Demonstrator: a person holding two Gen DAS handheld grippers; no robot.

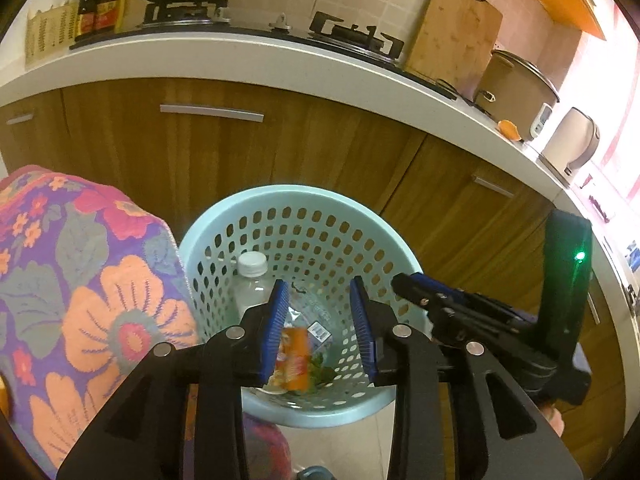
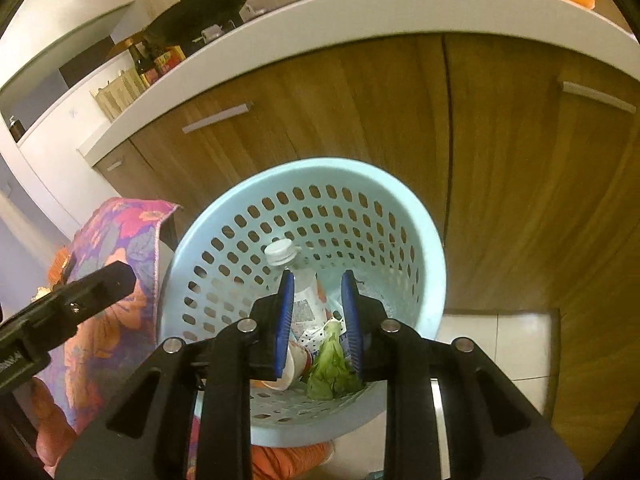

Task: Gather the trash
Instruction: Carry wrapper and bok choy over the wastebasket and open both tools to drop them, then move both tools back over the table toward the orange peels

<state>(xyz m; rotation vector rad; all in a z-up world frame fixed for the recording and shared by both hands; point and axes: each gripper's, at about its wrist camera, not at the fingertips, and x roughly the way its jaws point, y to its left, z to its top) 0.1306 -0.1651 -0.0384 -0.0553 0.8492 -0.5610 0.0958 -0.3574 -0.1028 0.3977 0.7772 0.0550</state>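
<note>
Left wrist view: wood-grain cabinets (image 1: pixel 224 152) under a white counter edge (image 1: pixel 280 60); no label legible. Pale blue perforated plastic basket (image 1: pixel 320 200) stands on the tiled floor against the cabinets, beside a floral cloth (image 1: pixel 88 272). Inside it: clear capped bottle (image 1: pixel 252 276), orange wrapper (image 1: pixel 296 356), paper cup (image 2: pixel 290 368), lettuce leaf (image 2: pixel 332 364). Left gripper (image 1: pixel 320 320) and right gripper (image 2: pixel 316 320) both over the basket, jaws parted, gripping nothing.

Plastic bottle (image 2: pixel 298 280) in the bin (image 2: pixel 224 216): lower half hidden behind right tongs (image 2: pixel 318 326) & other trash. Label print too small to read. Floral cloth (image 1: pixel 80 280) cut off at left edge; sauce bottles' (image 1: pixel 96 4) labels too blurred to read.
</note>
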